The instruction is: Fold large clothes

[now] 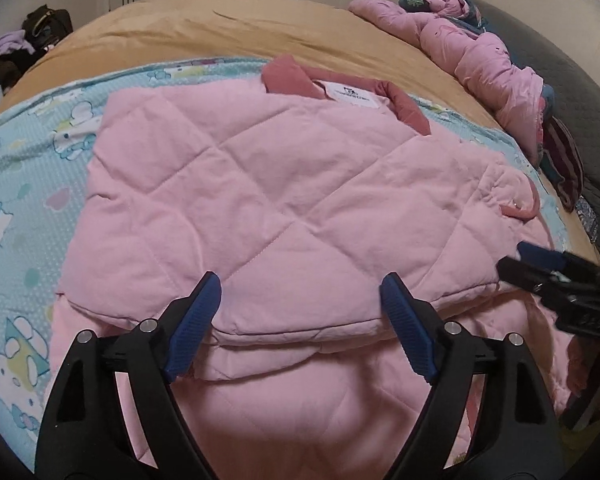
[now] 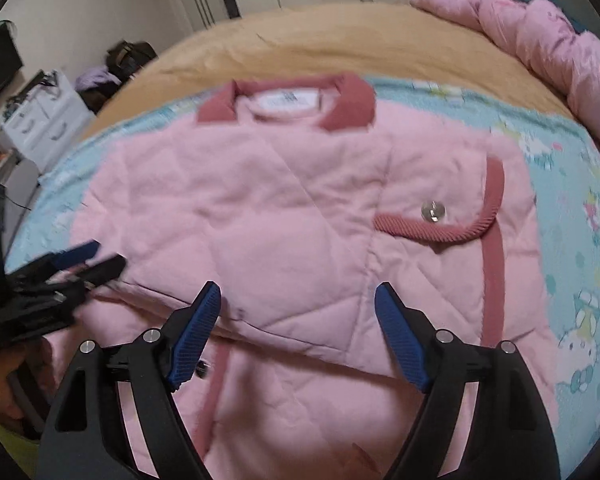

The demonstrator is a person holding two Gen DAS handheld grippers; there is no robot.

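Hovering over the folded coat (image 1: pixel 260 184), both grippers open and empty.
Its folded edge lies just under the left gripper (image 1: pixel 300 308) and the right gripper (image 2: pixel 298 312) (side by side).

Right hand-held gripper (image 2: pixel 298 300) gapes over the folded pink quilted jacket (image 2: pixel 284 208) on the bed (image 2: pixel 340 44).

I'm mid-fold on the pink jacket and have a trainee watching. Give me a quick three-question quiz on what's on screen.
1. True or false: the left gripper is clamped on the pink jacket.
2. What lies directly under the jacket? A) cartoon-print sheet B) bare floor C) wooden table
3. What colour is the jacket's collar?

Key:
1. False; its fingers stand apart above the folded edge, as do those of the right gripper.
2. A, the cartoon-print sheet.
3. Darker dusty pink.
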